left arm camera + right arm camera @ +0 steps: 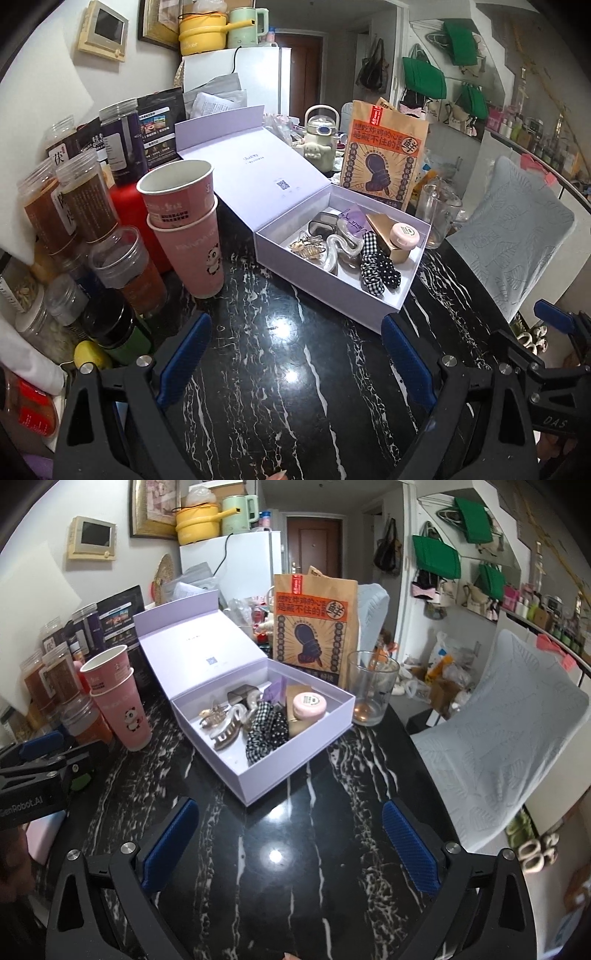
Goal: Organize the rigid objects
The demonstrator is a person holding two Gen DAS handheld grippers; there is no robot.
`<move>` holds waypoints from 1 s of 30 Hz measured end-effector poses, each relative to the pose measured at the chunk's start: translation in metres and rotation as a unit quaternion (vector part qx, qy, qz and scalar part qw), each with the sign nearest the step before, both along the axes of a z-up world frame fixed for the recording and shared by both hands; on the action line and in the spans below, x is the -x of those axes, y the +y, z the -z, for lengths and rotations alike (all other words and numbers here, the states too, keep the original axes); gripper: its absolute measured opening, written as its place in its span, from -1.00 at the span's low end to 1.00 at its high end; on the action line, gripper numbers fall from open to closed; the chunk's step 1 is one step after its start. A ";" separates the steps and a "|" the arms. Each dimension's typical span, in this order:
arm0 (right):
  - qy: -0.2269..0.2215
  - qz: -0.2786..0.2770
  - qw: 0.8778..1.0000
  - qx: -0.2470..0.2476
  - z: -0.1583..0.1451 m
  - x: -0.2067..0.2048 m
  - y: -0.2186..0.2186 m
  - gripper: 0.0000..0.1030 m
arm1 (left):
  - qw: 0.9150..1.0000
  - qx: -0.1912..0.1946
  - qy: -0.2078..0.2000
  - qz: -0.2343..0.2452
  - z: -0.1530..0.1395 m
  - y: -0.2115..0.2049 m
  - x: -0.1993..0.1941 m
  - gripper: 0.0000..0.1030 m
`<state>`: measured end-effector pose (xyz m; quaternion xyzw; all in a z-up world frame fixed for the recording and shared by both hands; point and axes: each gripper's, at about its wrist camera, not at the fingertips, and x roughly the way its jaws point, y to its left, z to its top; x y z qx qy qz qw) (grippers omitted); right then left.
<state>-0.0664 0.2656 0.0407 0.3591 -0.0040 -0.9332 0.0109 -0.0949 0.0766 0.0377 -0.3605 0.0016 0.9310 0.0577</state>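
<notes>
A lilac box (325,291) (280,775) lies open on the black marble table, its lid (251,166) (199,642) tipped back. Inside it are hair claws (332,249) (225,727), a checked scrunchie (380,269) (267,731), a round pink tin (405,234) (309,703) and a gold case (388,230). My left gripper (295,358) stands open over bare table in front of the box, nothing between its blue pads. My right gripper (291,845) is open too, a little short of the box. Each gripper shows at the edge of the other's view.
Two stacked pink paper cups (188,236) (122,705) and several jars (70,210) crowd the left side. A glass tumbler (439,214) (371,692) and a brown paper bag (384,158) (314,627) stand behind the box. A covered chair (498,746) is at the right.
</notes>
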 end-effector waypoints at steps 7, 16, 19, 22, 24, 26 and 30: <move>0.000 0.003 1.000 -0.004 -0.001 -0.001 0.002 0.97 | 1.000 -0.002 -0.001 0.001 -0.002 0.001 0.000 0.83; 0.000 0.004 1.000 -0.005 -0.001 -0.002 0.004 0.97 | 1.000 0.007 0.000 0.008 -0.002 0.004 0.000 0.83; -0.001 0.006 1.000 -0.005 -0.001 -0.002 0.006 0.97 | 1.000 0.007 -0.002 0.011 -0.002 0.005 0.000 0.83; -0.002 0.009 1.000 -0.006 0.000 -0.001 0.006 0.97 | 1.000 0.009 -0.001 0.012 -0.002 0.006 0.000 0.83; -0.003 0.009 1.000 -0.006 0.000 -0.001 0.007 0.97 | 1.000 0.010 -0.001 0.013 -0.002 0.007 -0.001 0.83; -0.003 0.009 1.000 -0.007 0.000 -0.001 0.007 0.97 | 1.000 0.011 0.000 0.014 -0.003 0.007 -0.001 0.83; -0.005 0.009 1.000 -0.008 0.000 -0.001 0.006 0.97 | 1.000 0.015 -0.001 0.016 -0.003 0.007 0.000 0.83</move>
